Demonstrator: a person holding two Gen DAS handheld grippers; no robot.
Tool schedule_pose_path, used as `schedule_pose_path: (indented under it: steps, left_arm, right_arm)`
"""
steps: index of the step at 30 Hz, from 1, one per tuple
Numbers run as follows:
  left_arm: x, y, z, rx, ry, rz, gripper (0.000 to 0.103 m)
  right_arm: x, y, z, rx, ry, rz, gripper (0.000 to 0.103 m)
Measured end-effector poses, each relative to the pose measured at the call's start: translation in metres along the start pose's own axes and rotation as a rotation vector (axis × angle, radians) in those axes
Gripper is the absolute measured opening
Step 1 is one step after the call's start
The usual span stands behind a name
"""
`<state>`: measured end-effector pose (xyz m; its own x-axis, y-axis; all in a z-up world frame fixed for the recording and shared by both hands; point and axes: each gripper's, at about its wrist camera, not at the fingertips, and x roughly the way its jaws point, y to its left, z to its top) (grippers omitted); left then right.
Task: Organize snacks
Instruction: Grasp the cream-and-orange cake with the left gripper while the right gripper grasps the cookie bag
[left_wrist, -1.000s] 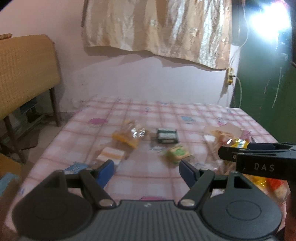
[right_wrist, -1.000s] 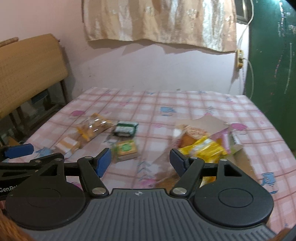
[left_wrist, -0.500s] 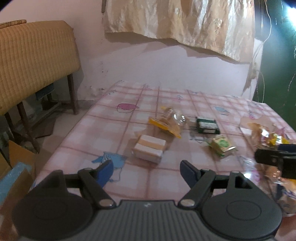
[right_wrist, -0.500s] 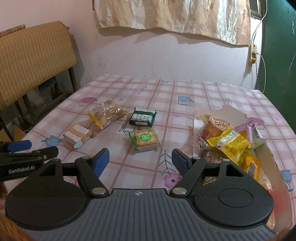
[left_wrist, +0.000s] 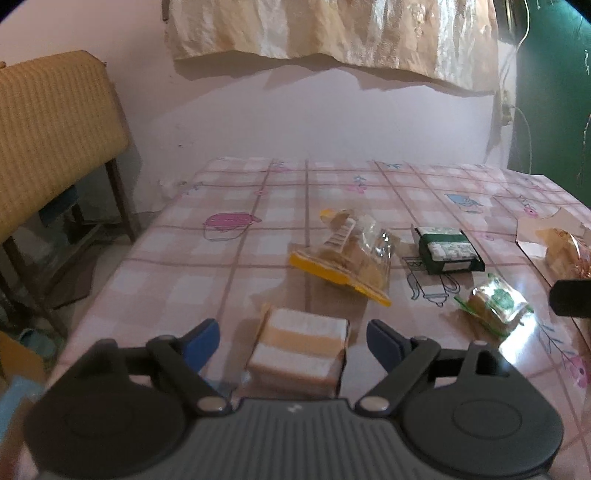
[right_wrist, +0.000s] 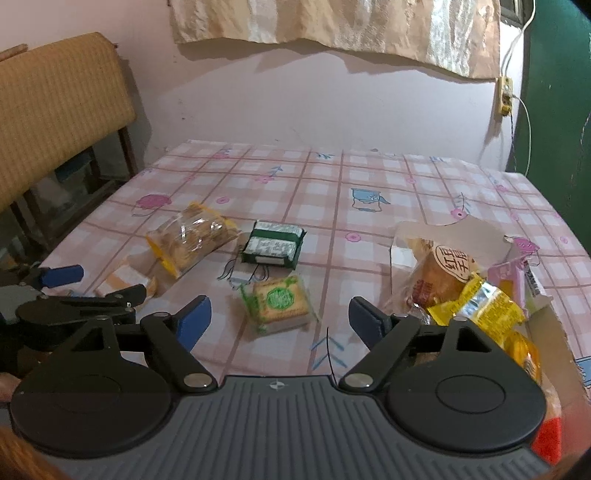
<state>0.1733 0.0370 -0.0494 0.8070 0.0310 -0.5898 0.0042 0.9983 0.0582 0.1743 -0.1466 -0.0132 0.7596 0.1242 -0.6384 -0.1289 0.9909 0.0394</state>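
Note:
In the left wrist view my left gripper (left_wrist: 293, 343) hangs low over the pink checked tablecloth (left_wrist: 207, 273). Its jaws are opening, and a white and orange snack box (left_wrist: 299, 349) lies between its blue fingertips without touching them. My right gripper (right_wrist: 279, 321) is also opening, with a green cracker packet (right_wrist: 279, 304) on the cloth between its fingertips, untouched. Farther off lie a clear biscuit bag (right_wrist: 194, 238) and a dark green packet (right_wrist: 273, 245). In the right wrist view my left gripper (right_wrist: 92, 284) partly hides the white and orange snack box (right_wrist: 127, 277).
A torn white carton (right_wrist: 417, 229) at the right holds several wrapped snacks, among them a yellow packet (right_wrist: 484, 306). A woven chair back (left_wrist: 55, 122) stands beyond the table's left edge. A pink wall and a green door (right_wrist: 557, 92) close off the back.
Both grippers moved forward and down toward the table and their jaws widened. The left now straddles the white and orange box, and the right has come up to the green cracker packet.

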Motion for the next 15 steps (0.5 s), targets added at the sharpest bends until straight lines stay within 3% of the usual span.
schedule_pose_path:
  steps: [2,5,6,10,15]
  left_arm:
    - [0.006,-0.002,0.001,0.011,0.004,-0.012,0.083]
    - [0.015,-0.004,0.0,0.031,0.03,-0.025,0.057]
    - [0.016,-0.004,0.0,0.028,0.03,-0.026,0.054]
    - [0.011,0.001,0.004,0.001,0.04,-0.005,0.051]
    - [0.002,0.022,0.008,-0.071,0.042,0.115,0.051]
  right_arm:
    - [0.009,-0.002,0.005,0.021,0.011,0.003,0.103]
    - [0.024,-0.001,0.014,0.05,0.029,0.018,0.103]
    - [0.029,0.001,0.017,0.058,0.035,0.029,0.103]
    - [0.05,0.014,0.036,0.108,0.062,0.088,0.103]
    - [0.083,0.037,0.057,0.186,0.106,0.11,0.103]
